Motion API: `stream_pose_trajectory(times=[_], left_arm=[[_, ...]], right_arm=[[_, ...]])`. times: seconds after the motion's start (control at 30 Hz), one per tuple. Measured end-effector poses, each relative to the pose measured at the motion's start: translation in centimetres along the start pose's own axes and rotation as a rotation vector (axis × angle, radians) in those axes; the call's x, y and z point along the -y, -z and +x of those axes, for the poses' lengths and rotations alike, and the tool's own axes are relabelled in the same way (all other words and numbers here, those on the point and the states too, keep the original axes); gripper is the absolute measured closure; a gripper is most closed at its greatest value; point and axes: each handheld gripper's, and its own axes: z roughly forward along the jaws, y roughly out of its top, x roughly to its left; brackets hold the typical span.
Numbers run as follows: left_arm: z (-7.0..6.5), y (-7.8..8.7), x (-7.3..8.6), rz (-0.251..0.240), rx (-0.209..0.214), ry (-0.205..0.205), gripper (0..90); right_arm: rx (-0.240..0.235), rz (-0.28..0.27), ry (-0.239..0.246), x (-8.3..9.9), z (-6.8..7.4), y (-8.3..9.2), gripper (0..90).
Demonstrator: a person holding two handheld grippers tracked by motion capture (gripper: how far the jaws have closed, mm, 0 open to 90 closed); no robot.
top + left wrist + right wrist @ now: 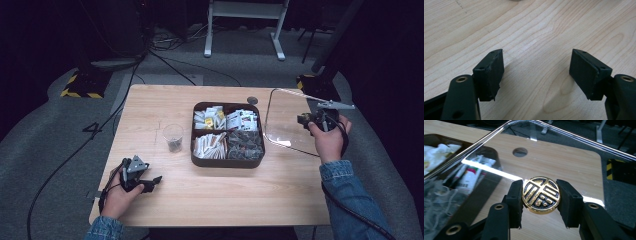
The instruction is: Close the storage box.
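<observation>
A light wooden desk (210,200) with rounded corners stands on grey carpet (45,130) in a dim room. Black cables (165,62) trail across the floor at upper left, beside a yellow-and-black striped base (80,92). A white frame (245,20) stands at top centre against darkness

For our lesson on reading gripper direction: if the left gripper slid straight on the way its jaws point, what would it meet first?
Probably nothing soon. The left gripper, jaws open and empty, points across the bare light wooden table; the dark four-compartment tray seems to lie farther up the table than that line, though depth is unclear.
</observation>
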Motion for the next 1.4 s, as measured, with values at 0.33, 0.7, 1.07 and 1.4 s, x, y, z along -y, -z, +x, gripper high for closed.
stream_pose_trajectory(times=[0.33,0.7,1.07,1.4], left_arm=[[-0.1,0.1,0.1,0.002,-0.004,-0.002,28.6],[-0.1,0.1,0.0,0.002,-0.003,-0.004,28.4],[-0.1,0.1,0.0,0.001,-0.002,-0.004,28.4],[0.0,0.1,0.0,0.002,-0.002,-0.003,28.4]], right_arm=[[-0.079,-0.014,0.04,-2.2,4.2,-0.4,59.2],[-0.154,-0.015,0.077,-4.0,8.7,-1.3,59.2],[-0.208,-0.018,0.104,-5.0,12.0,-2.1,59.1],[-0.264,-0.012,0.127,-5.3,14.7,-3.4,59.1]])
